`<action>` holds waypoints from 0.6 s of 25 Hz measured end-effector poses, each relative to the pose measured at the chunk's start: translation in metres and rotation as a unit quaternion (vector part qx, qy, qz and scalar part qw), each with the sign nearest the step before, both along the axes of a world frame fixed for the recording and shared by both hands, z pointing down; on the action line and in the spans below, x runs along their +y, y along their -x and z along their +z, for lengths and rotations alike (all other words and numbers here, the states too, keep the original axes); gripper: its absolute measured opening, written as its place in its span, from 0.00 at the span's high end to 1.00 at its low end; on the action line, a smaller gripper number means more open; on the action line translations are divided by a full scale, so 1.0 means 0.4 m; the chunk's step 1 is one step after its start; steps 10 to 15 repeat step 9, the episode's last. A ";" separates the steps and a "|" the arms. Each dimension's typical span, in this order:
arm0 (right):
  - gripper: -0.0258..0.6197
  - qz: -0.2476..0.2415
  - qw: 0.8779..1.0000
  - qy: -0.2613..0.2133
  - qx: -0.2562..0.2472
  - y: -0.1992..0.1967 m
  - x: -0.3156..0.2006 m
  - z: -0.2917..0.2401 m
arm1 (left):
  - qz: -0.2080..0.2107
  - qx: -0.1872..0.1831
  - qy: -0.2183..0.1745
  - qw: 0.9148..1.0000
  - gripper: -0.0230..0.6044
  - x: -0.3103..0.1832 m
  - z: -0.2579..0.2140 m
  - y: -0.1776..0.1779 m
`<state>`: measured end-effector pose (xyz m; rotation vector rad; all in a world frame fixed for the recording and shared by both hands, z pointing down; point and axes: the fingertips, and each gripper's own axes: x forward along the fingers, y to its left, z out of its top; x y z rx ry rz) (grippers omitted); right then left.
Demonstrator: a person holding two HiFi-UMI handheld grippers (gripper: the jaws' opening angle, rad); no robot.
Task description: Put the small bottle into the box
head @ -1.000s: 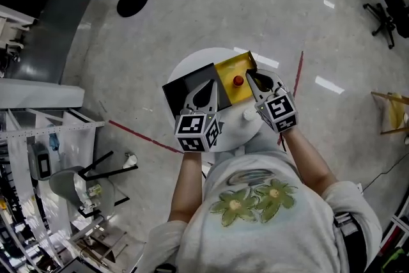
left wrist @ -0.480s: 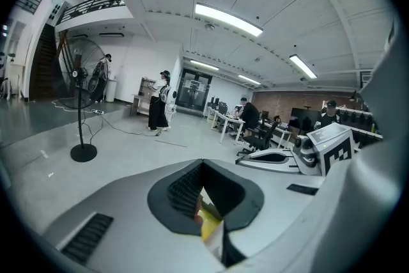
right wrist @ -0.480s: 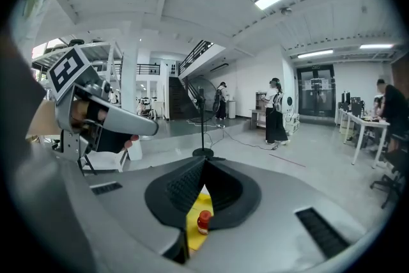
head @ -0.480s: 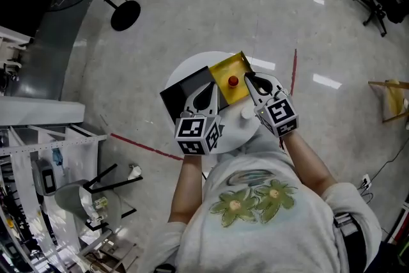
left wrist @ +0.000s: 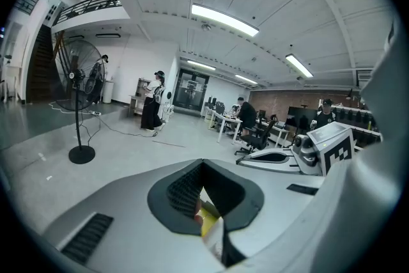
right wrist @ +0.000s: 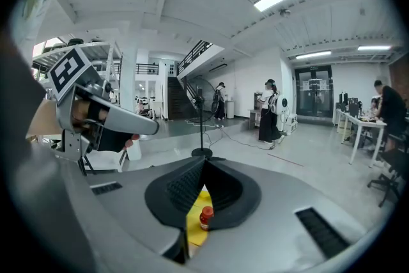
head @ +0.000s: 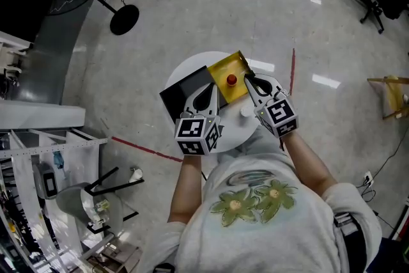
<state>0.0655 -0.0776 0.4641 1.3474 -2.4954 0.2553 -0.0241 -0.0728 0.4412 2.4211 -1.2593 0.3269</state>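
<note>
A small bottle with a red cap (head: 231, 79) stands in the yellow box (head: 225, 71) on the round white table (head: 185, 70). It also shows upright on the yellow floor of the box in the right gripper view, as the bottle (right wrist: 205, 217). My right gripper (head: 250, 78) hovers just right of the box, shut and empty. The left gripper (head: 208, 85) is over the black lid (head: 182, 89) beside the box, its jaws together with nothing in them. A strip of the yellow box (left wrist: 211, 225) shows through the left gripper (left wrist: 203, 164) jaws.
A small white object (head: 245, 113) lies on the table near its front edge, between the two grippers. A fan stand (head: 124, 19) is on the floor at far left, shelving (head: 38, 156) at left, and red tape lines (head: 292, 70) run across the floor.
Both grippers have drifted slightly over the table, their jaws still together. The bottle stays in the yellow box.
</note>
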 end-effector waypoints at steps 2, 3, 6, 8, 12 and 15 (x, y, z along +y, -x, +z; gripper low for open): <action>0.96 0.000 1.000 0.000 -0.001 -0.003 0.006 0.001 | 0.001 -0.001 0.000 1.000 0.96 0.006 0.001 -0.004; 0.96 -0.001 1.000 0.000 -0.001 -0.005 0.009 0.002 | 0.001 -0.001 0.000 1.000 0.96 0.009 0.002 -0.006; 0.96 -0.002 1.000 0.003 0.001 -0.006 0.020 0.008 | 0.002 -0.001 0.002 1.000 0.96 0.020 0.006 -0.006; 0.96 -0.002 1.000 0.004 0.003 -0.005 0.028 0.013 | 0.002 -0.002 0.004 1.000 0.96 0.029 0.010 -0.004; 0.96 -0.003 1.000 0.004 0.004 -0.004 0.032 0.015 | 0.002 -0.002 0.005 1.000 0.96 0.033 0.012 -0.003; 0.96 -0.003 1.000 0.004 0.004 -0.004 0.032 0.015 | 0.002 -0.002 0.005 1.000 0.96 0.033 0.012 -0.003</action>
